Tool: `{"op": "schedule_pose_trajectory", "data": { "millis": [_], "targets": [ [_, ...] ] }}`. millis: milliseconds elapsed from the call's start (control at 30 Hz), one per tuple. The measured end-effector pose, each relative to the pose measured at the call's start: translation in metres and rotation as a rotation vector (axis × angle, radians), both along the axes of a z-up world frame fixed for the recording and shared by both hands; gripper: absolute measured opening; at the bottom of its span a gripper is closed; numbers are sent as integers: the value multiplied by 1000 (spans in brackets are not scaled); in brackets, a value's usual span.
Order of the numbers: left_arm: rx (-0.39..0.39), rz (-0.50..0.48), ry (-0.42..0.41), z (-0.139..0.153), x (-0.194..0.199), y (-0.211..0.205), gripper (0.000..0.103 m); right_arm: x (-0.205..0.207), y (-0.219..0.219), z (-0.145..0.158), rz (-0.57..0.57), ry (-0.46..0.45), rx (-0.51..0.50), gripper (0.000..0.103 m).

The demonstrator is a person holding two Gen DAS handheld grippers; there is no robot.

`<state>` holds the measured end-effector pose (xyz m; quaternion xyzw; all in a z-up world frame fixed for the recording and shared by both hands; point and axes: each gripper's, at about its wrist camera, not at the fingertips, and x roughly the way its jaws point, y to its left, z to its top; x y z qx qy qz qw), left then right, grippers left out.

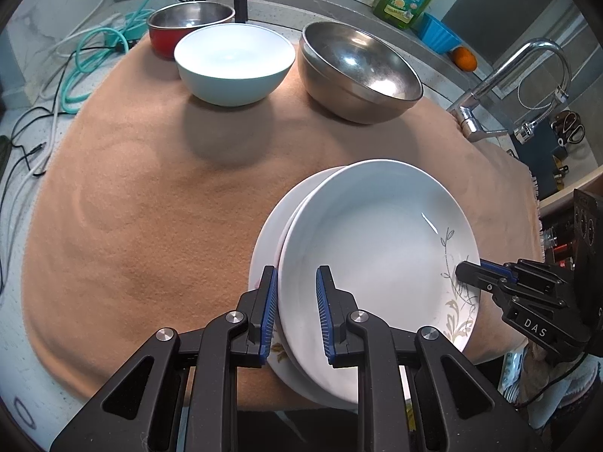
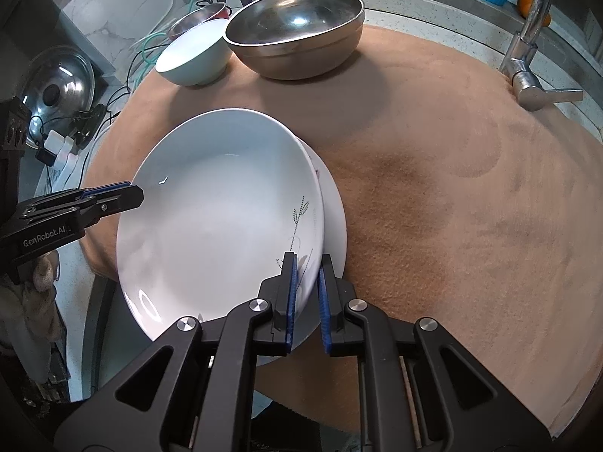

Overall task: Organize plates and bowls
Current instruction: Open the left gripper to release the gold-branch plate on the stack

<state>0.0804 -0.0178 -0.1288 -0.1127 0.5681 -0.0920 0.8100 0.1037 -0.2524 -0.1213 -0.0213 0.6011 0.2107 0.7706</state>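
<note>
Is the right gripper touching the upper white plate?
Touching. In the right wrist view, the right gripper has its jaws closed on the rim of the upper white plate, pads pressed against both faces of the rim.

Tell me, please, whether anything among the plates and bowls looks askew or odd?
Yes: the top plate sits off-centre and tilted on the lower plate, overhanging it. Both hand-held grippers grip its rim. The three bowls stand upright; nothing looks spilled or broken.

Two white plates (image 1: pixel 377 248) lie stacked, with three bowls: one steel (image 1: pixel 358 71), one pale blue (image 1: pixel 233 64), one red-sided (image 1: pixel 184 26); two grippers, one faucet (image 1: pixel 527 75).
</note>
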Motion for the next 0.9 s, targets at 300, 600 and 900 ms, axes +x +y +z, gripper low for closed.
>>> {"op": "schedule_pose_trajectory", "data": {
  "millis": [300,600,900],
  "targets": [
    [-8,12,12,1,1,8,19,6,-4,0,-1,20,32,12],
    [-24,33,-15,14,16,22,19,26,-20,13,-66,12,107,12],
    [-71,22,-83,36,64,11,19,70,-37,36,-163,-52,179,12]
  ]
}}
